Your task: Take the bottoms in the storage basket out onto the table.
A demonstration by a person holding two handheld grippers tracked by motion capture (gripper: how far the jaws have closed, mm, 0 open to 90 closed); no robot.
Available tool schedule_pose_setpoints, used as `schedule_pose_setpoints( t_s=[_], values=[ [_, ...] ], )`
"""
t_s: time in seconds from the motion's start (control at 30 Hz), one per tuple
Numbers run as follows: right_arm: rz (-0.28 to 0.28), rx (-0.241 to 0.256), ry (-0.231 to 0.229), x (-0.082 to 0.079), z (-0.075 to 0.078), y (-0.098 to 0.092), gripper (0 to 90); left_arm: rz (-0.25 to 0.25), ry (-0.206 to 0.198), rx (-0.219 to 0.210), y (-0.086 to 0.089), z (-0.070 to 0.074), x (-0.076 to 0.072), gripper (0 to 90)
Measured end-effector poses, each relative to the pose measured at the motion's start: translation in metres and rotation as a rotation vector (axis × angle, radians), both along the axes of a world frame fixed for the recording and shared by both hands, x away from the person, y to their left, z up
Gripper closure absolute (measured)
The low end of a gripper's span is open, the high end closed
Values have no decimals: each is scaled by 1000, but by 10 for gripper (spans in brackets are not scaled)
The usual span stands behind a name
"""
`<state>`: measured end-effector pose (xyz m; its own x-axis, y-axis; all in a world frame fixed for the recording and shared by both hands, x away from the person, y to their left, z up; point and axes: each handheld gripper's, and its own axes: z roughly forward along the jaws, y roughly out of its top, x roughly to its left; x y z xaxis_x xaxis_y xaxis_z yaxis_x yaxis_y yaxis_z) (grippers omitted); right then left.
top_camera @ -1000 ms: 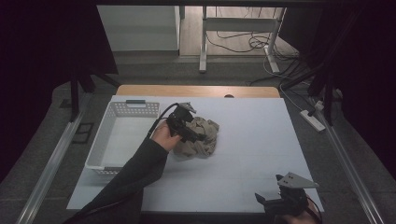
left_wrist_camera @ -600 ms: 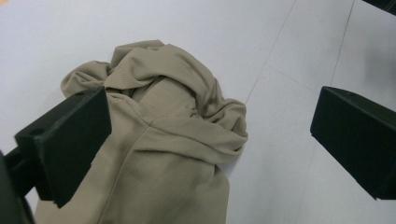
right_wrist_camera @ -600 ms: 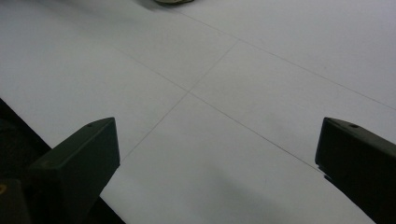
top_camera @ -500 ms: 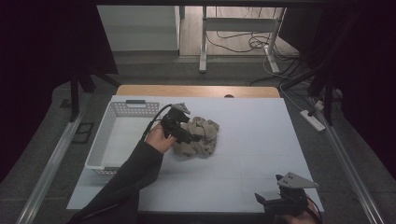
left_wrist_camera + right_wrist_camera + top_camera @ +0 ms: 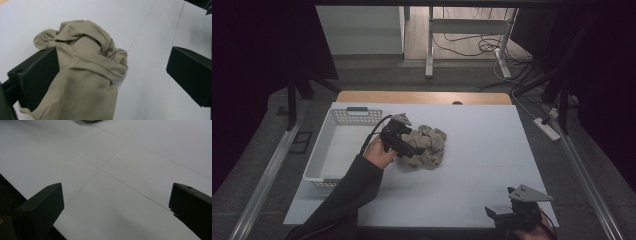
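High view, left claw (image 5: 412,150) over cloth (image 5: 427,145), jaws apart

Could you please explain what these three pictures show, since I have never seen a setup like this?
A person sits at a white table holding a hand-operated two-jaw gripper in each hand. The high view looks down from above. The other two come from cameras riding on each gripper, looking along its black jaws. The left gripper is open over a crumpled beige cloth, one jaw against the fabric, nothing clamped yet. The right gripper waits open above bare table at the near edge. A white basket sits on the left side of the table, beside the cloth.
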<state>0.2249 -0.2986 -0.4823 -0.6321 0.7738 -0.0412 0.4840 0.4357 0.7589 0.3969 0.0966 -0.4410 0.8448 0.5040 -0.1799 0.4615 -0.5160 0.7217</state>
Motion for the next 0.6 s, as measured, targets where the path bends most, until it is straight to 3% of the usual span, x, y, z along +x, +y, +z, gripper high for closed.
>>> schedule_pose_setpoints(
  t_s=[0.6],
  values=[
    [-2, -5, -1, 0, 0, 1, 4, 19, -27, -15, 18, -7, -16, 0]
  ],
)
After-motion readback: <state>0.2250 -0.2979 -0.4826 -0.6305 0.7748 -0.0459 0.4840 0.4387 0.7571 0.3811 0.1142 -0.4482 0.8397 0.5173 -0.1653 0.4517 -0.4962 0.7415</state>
